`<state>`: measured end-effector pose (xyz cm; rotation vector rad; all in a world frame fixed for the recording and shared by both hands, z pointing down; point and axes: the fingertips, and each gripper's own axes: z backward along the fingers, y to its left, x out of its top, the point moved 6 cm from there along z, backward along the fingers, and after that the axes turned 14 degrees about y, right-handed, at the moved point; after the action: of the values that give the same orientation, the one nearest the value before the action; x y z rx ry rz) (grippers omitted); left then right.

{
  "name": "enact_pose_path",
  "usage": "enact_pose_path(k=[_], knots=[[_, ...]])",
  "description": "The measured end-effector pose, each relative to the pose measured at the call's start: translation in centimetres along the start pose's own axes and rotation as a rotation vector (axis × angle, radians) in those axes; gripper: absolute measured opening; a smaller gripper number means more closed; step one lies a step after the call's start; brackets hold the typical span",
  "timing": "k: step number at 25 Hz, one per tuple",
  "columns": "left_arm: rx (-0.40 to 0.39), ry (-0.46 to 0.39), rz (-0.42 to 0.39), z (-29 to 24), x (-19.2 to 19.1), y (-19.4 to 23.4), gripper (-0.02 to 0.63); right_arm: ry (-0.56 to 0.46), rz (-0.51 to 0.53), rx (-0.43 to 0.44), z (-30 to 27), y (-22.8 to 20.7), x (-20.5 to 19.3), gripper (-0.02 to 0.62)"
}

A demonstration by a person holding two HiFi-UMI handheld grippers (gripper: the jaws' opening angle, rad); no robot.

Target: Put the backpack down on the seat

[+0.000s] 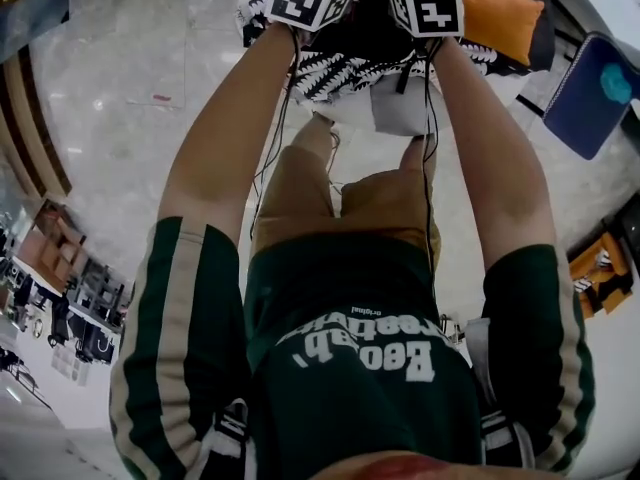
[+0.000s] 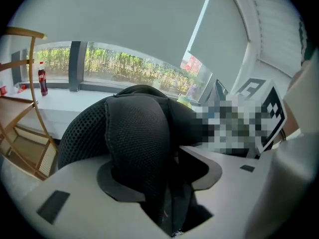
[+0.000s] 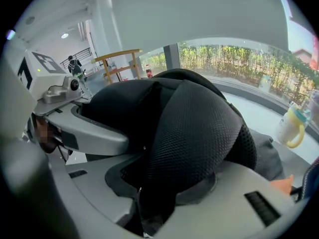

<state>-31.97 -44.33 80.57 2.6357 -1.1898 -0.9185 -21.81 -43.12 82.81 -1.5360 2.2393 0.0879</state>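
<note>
backpack (image 1: 372, 30) | contents hidden | mesh straps (image 2: 137, 133) between jaws: left gripper (image 2: 159, 173), right gripper (image 3: 162, 180)

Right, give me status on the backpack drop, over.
Left gripper open, mesh strap loose between jaws. Right gripper open, other strap likewise. Backpack low ahead; seat contact not visible. Handled cup nearby, right side.

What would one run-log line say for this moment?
left gripper: open, black mesh padded strap between jaws | right gripper: open, second mesh strap between jaws | black-and-white patterned backpack: below both grippers
</note>
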Motion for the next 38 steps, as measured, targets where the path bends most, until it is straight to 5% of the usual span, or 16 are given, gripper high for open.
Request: enact_pose_path(k=[7, 15, 24, 38], knots=[[0.014, 0.001, -0.031, -0.2, -0.1, -0.9, 0.265, -0.004, 0.033, 0.015, 0.3, -0.1, -1.1, 0.158], [0.117, -0.014, -0.072, 1.4, -1.3, -2.9, 0.331, 0.011, 0.173, 0.012, 1.9, 2.3, -2.7, 0.249], [0.232, -0.035, -0.022, 4.5, -4.2, -5.4, 0.359, 0.054, 0.082, -0.092, 5.0, 3.4, -6.5, 0.261], [0.218, -0.072, -0.003, 12.0, -9.7, -7.6, 0.367, 0.066, 0.037, -0.188, 10.5, 9.0, -10.7, 0.265]])
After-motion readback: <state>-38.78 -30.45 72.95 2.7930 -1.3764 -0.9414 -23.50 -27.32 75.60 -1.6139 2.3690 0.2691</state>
